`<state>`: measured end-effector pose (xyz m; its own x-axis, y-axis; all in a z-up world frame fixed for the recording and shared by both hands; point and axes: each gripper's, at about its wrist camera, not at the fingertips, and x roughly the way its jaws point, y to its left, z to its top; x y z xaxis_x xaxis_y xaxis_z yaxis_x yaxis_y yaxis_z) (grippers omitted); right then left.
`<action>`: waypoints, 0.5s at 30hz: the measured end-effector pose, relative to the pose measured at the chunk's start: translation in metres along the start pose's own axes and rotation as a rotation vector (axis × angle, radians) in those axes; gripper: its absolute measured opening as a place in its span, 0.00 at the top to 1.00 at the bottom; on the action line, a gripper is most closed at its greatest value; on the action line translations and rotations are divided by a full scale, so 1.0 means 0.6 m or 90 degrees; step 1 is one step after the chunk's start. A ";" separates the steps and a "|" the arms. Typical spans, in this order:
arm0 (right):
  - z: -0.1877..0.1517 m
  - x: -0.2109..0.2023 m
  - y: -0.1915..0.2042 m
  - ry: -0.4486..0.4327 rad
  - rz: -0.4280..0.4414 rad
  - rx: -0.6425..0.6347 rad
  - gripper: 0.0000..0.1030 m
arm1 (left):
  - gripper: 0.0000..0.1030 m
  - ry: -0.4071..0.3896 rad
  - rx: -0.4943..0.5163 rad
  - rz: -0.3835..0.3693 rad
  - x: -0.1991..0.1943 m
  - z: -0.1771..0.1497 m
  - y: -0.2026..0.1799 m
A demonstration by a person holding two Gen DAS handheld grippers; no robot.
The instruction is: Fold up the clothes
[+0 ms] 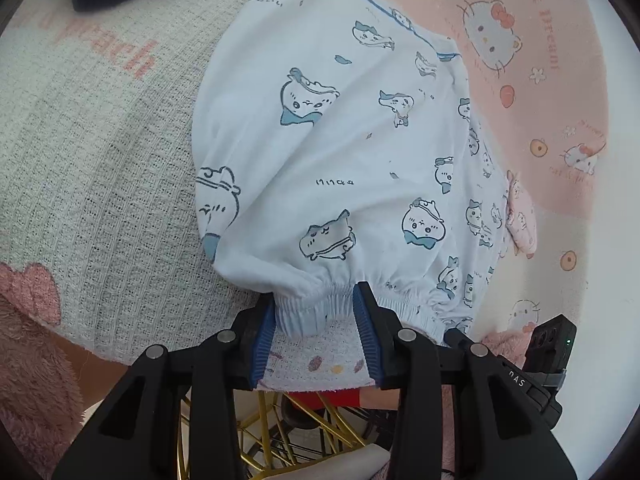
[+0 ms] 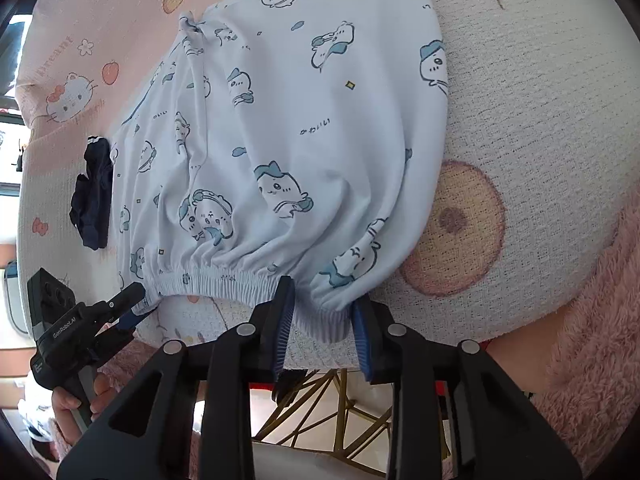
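White trousers (image 1: 320,140) printed with blue cartoon animals lie flat on a patterned blanket (image 1: 100,184), with the elastic waistband (image 1: 404,304) towards me. In the left wrist view my left gripper (image 1: 314,314) is open and its jaws straddle the waistband's left end. In the right wrist view the trousers (image 2: 300,120) fill the centre. My right gripper (image 2: 322,308) is open there too, with the right end of the waistband (image 2: 240,284) between its blue pads (image 2: 282,320). Each gripper shows in the other's view: the left gripper (image 2: 134,304) and the right gripper (image 1: 454,334).
A dark navy garment (image 2: 94,200) lies left of the trousers. A small pink item (image 1: 522,220) lies at their right side. The blanket's near edge (image 2: 224,344) hangs over a gold wire frame (image 1: 280,432). Pink fluffy sleeves (image 2: 592,320) flank the grippers, and a hand (image 2: 72,404) holds the left one.
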<state>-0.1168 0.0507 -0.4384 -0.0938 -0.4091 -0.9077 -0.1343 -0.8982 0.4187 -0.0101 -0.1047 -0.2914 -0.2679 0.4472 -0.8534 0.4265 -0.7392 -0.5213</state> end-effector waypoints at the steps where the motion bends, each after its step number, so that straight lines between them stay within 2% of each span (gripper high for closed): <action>1: 0.001 0.003 0.007 0.003 -0.008 -0.008 0.75 | 0.73 -0.006 0.012 0.016 0.001 -0.001 -0.007; 2: 0.001 0.006 0.017 0.004 -0.020 -0.021 0.85 | 0.80 -0.012 0.021 0.030 0.002 -0.002 -0.014; 4: 0.000 0.007 0.034 -0.001 -0.030 -0.034 0.89 | 0.82 -0.015 0.006 0.027 0.003 -0.008 -0.013; 8: -0.004 -0.006 0.051 -0.027 -0.040 -0.030 0.91 | 0.88 -0.012 0.014 0.025 -0.004 -0.024 -0.022; 15: -0.019 -0.010 0.091 -0.054 -0.054 -0.026 0.91 | 0.89 -0.007 0.048 0.032 -0.013 -0.048 -0.039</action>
<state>-0.1122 0.0019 -0.4105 -0.1665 -0.3182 -0.9333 -0.1044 -0.9355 0.3376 0.0067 -0.0766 -0.2728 -0.2582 0.4031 -0.8780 0.3736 -0.7964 -0.4755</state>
